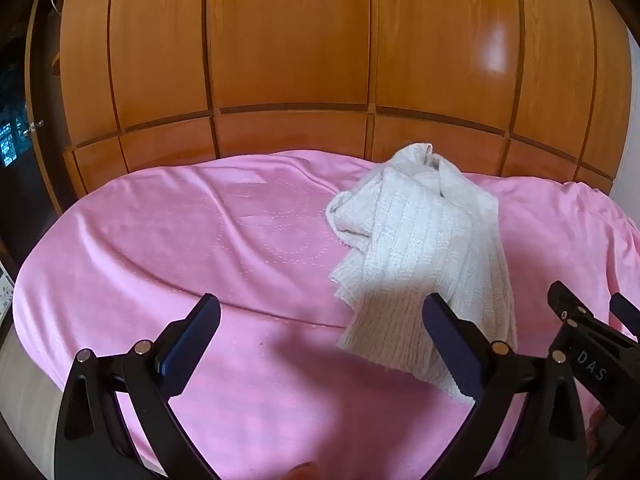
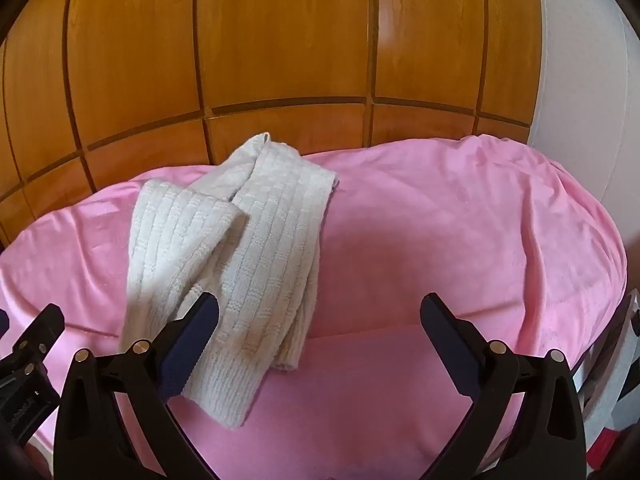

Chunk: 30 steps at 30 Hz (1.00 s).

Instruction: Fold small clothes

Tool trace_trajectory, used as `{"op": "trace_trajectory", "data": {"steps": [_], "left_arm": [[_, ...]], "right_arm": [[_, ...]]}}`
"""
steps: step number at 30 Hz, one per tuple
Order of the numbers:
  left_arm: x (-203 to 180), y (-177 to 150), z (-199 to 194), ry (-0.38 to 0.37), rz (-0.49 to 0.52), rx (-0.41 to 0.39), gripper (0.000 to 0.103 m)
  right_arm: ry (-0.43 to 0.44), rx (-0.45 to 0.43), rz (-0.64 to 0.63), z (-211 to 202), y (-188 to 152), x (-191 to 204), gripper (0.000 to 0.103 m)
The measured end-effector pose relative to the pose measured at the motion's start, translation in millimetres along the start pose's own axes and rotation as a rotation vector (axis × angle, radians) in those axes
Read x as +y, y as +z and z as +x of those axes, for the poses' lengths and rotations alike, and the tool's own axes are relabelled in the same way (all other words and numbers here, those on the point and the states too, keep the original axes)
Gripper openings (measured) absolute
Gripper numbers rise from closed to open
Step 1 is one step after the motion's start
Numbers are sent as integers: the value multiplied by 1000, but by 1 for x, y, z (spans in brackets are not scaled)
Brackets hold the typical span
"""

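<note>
— Both jaws? — Spread wide, gripping nothing; left gripper (image 1: pixel 322 316) and right gripper (image 2: pixel 320 314) hover above the pink blanket (image 1: pixel 160 248).
— Garment? — White knit garment (image 2: pixel 224 248) lies crumpled on it, before the wooden wardrobe (image 2: pixel 280 48).

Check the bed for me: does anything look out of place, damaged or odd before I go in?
Nothing looks damaged. The white knit garment lies bunched and twisted on the pink blanket, its layers overlapping unevenly, so it is not yet folded. The left gripper and right gripper are both open and empty.
</note>
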<state>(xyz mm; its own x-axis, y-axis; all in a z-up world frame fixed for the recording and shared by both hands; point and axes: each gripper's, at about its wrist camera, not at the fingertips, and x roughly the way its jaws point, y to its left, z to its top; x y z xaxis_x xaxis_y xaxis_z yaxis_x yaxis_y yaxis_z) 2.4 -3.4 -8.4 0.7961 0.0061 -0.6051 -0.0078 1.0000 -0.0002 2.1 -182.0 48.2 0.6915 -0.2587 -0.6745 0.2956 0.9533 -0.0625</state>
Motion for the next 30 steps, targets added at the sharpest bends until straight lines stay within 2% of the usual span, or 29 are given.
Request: {"op": "trace_trajectory", "data": {"steps": [30], "left_arm": [[3, 0, -1, 3, -7, 5, 101]], "right_arm": [[6, 7, -1, 0, 1, -1, 100]]}}
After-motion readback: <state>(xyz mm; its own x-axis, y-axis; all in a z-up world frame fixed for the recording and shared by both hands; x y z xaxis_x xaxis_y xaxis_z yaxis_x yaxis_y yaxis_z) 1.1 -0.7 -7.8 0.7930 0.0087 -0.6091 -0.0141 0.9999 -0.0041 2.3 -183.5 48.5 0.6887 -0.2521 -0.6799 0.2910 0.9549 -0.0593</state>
